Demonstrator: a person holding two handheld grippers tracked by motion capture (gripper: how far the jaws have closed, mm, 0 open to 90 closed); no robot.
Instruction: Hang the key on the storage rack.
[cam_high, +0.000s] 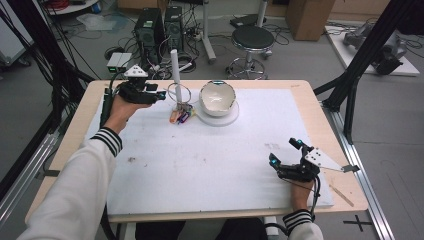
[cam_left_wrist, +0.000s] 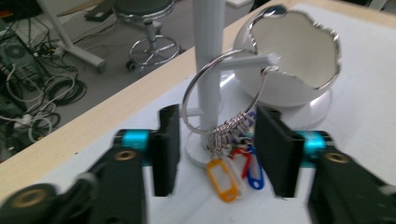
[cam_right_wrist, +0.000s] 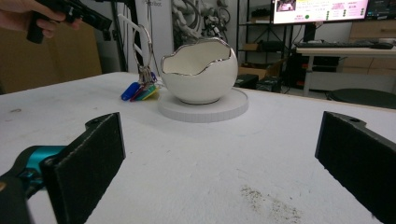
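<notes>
Near the surface's far edge, our left claw (cam_left_wrist: 217, 151) stands half open around the key ring (cam_left_wrist: 224, 91) hanging on the stand (cam_left_wrist: 208, 60), gripping nothing. We judge the ring light, stiff and slippery, best pinched at the bare wire.

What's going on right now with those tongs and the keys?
Left tongs open, facing the key ring hung on the white stand. Right tongs open, idle. Bowl close beside the stand.

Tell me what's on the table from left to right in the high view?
Left gripper → key ring on its stand → bowl → right gripper.
</notes>
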